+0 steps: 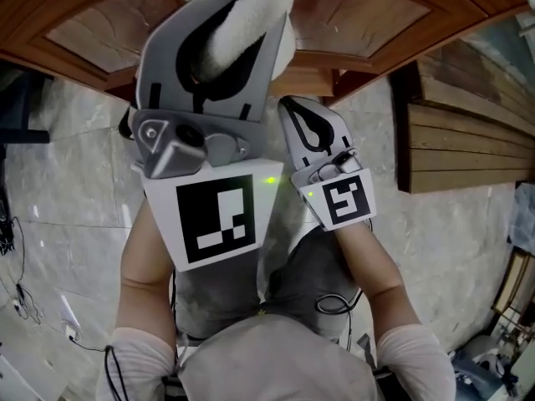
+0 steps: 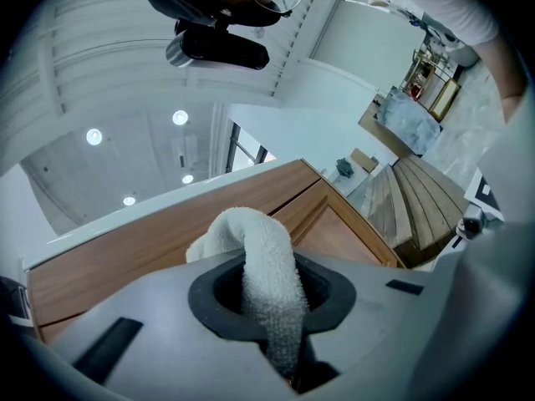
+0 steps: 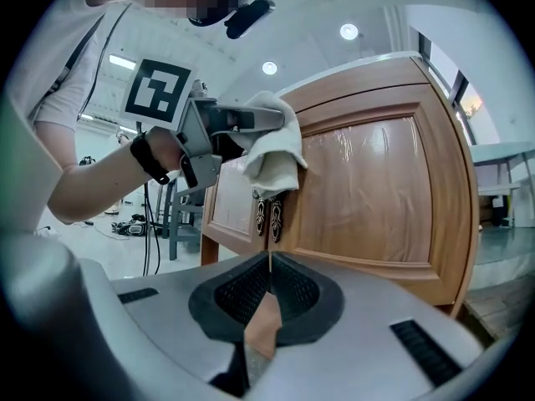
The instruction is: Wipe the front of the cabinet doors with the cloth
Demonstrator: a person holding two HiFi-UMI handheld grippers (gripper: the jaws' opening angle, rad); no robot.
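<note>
- Left gripper (image 1: 226,36) sits nearest the head camera: grey moulded shell, black pads, jaws pinching the cloth (image 1: 251,7).
- Cabinet doors (image 3: 376,182): varnished brown wood with a glossy sheen. Each has a raised panel inside a moulded frame, with an arched top rail.
- Floor (image 1: 75,182): pale, marble-like, smooth.
- Cloth: white terry with a looped nap, bunched into a thick roll. It lies against the upper doors by the centre seam, just above the handles (image 3: 267,220).
- Right gripper (image 3: 269,278): same grey shell, ribbed pads pressed together on nothing. It is held low and near, apart from the doors.
- Handles: small, dark and ornate, a pair flanking the seam.
- Step, as judged: wiping is under way, high on the doors.
- Next move likely calls for steady pressure across the right panel, with the loose folds kept off the handles.
</note>
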